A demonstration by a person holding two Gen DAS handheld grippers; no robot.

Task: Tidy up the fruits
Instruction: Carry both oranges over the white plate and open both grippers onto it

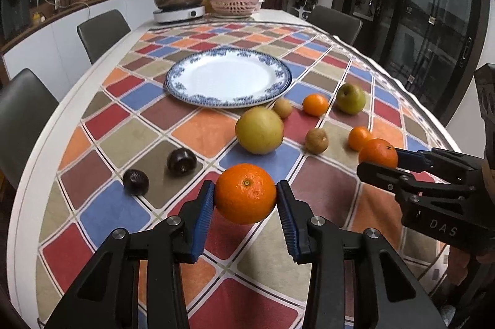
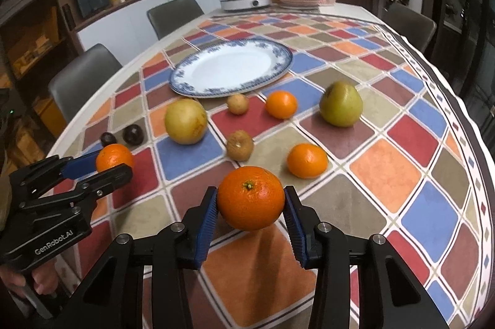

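My left gripper (image 1: 245,196) is shut on an orange (image 1: 245,193), held just over the checked cloth. To its right, my right gripper (image 1: 379,160) grips a second orange (image 1: 378,152). In the right wrist view that gripper (image 2: 250,202) clamps its orange (image 2: 250,197), while the left gripper (image 2: 106,163) holds its orange (image 2: 114,157) at the left. Beyond stands a blue-rimmed white plate (image 1: 229,78) with nothing on it. A big yellow fruit (image 1: 259,130), a green fruit (image 1: 350,98), two small oranges (image 1: 315,104), two brown fruits (image 1: 316,140) and two dark fruits (image 1: 181,160) lie on the cloth.
At the table's far end stand a cooker with a metal pot (image 1: 179,9) and a pink basket (image 1: 234,3). Grey chairs (image 1: 102,32) line the left side, and another chair (image 1: 335,19) is at the far right. The table's edge curves close on the left.
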